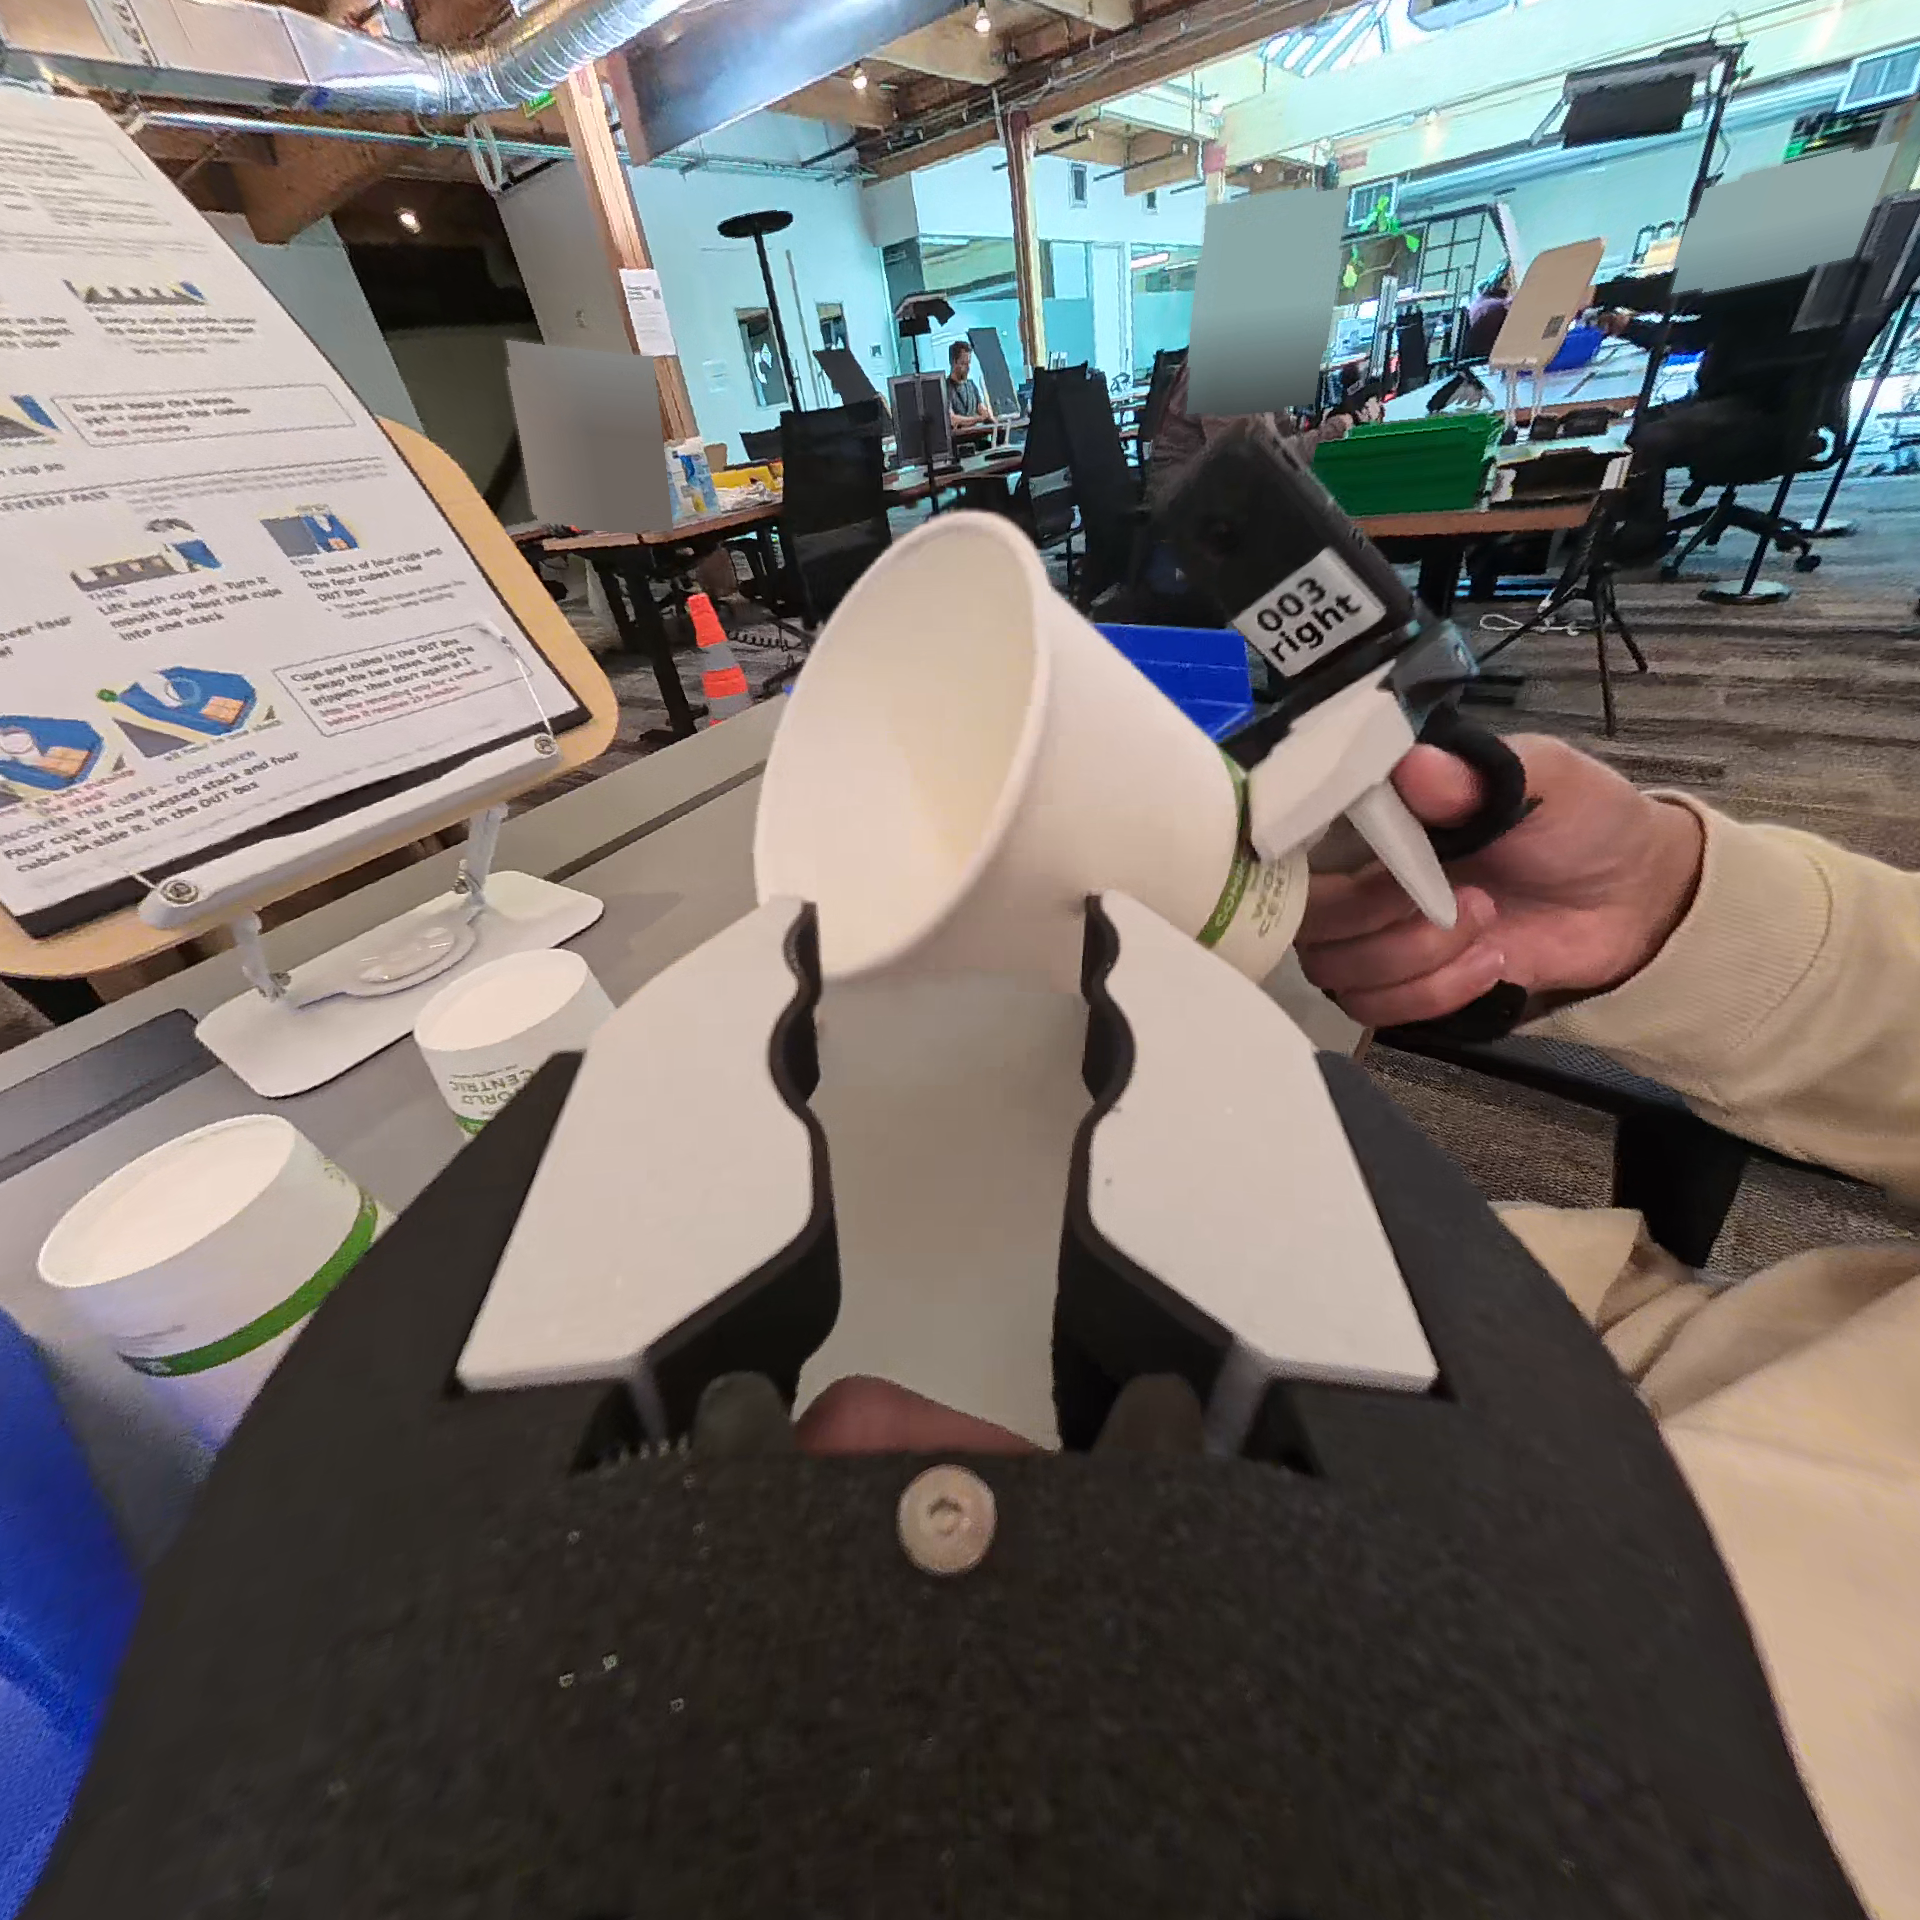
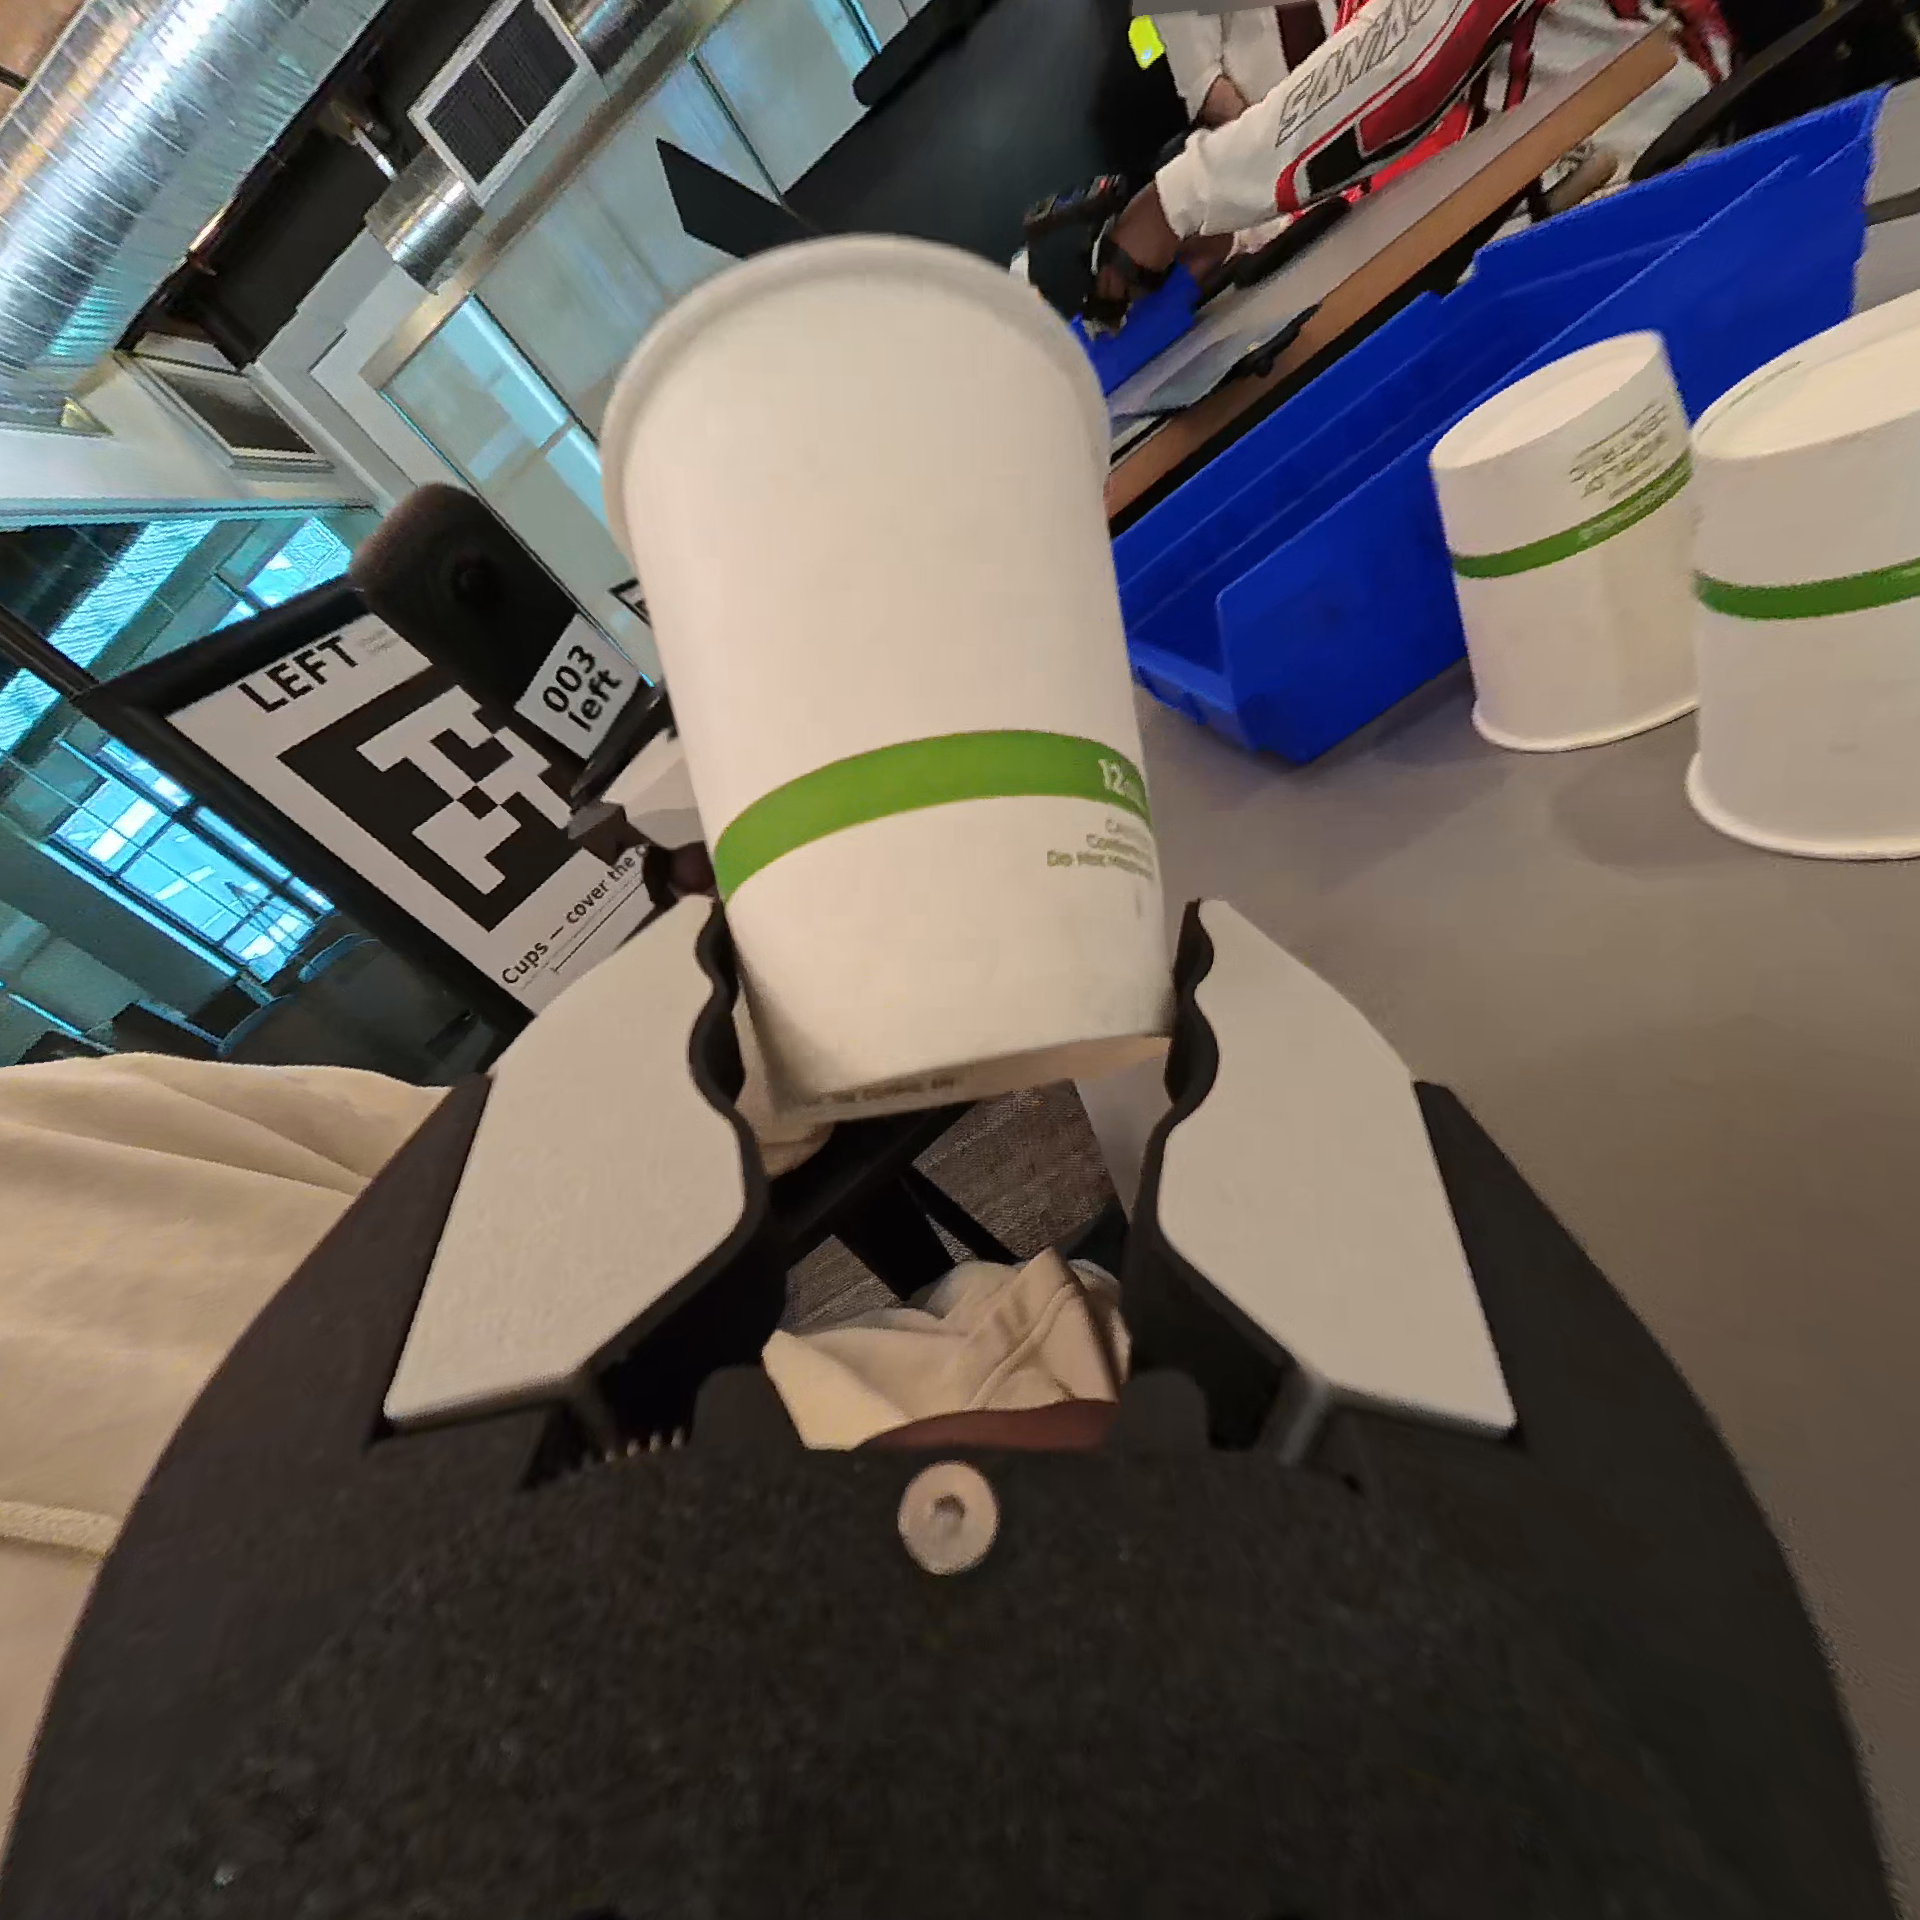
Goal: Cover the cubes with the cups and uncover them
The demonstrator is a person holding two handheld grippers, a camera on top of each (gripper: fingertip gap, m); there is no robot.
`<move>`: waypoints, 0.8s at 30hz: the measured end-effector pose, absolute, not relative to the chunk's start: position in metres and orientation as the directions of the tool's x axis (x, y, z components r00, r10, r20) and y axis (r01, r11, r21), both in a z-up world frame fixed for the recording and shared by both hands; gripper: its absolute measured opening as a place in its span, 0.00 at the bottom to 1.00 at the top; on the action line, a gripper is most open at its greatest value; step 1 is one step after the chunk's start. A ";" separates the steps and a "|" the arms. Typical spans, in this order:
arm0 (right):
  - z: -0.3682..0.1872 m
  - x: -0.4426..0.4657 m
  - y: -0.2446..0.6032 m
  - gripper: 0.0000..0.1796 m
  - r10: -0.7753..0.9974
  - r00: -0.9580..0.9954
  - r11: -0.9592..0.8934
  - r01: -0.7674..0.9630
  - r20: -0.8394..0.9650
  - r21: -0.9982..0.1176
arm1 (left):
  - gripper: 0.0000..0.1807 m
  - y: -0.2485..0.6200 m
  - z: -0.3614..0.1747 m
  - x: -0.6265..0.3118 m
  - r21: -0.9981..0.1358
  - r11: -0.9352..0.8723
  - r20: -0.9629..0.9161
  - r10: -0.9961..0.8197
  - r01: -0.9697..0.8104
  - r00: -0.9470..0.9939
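Note:
A white paper cup with a green band (image 2: 894,644) is tilted in the air, its base clamped between the fingers of my right gripper (image 2: 956,935). In the left wrist view the same cup (image 1: 1018,748) shows its open mouth, with the right gripper (image 1: 1351,831) at its base. My left gripper (image 1: 951,925) has its jaws partly apart and holds nothing. The cup's lower side sits just at its fingertips; I cannot tell if they touch. Two more cups stand mouth down on the grey table (image 1: 675,810), one near (image 1: 208,1247) and one farther (image 1: 509,1029). No cubes are in view.
The two upturned cups (image 2: 1569,551) (image 2: 1818,623) stand beside a blue bin (image 2: 1351,520) on the table (image 2: 1455,987). An instruction sheet on a stand (image 1: 260,520) is at the table's far left. Another blue thing (image 1: 42,1558) is at the left edge.

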State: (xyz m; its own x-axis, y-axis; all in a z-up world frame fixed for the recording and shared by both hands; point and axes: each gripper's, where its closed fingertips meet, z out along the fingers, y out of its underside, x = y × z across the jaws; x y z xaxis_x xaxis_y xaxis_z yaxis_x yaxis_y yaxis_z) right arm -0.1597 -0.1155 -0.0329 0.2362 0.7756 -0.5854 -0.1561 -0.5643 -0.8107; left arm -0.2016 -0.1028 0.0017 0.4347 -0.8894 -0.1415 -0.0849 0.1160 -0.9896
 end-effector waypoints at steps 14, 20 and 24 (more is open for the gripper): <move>-0.040 -0.161 -0.128 0.44 0.777 0.143 -0.602 -0.114 -0.613 -0.790 | 0.07 -0.137 -0.006 -0.199 -0.943 0.249 -0.287 -0.943 -0.219 0.165; -0.043 -0.135 -0.137 0.50 0.846 0.219 -0.492 -0.033 -0.486 -0.870 | 0.01 -0.138 -0.009 -0.213 -0.878 0.338 -0.374 -0.927 -0.340 0.043; -0.030 -0.111 -0.132 0.50 0.898 0.374 -0.289 0.100 -0.233 -0.952 | 0.01 -0.146 -0.023 -0.217 -0.807 0.373 -0.356 -0.926 -0.457 -0.127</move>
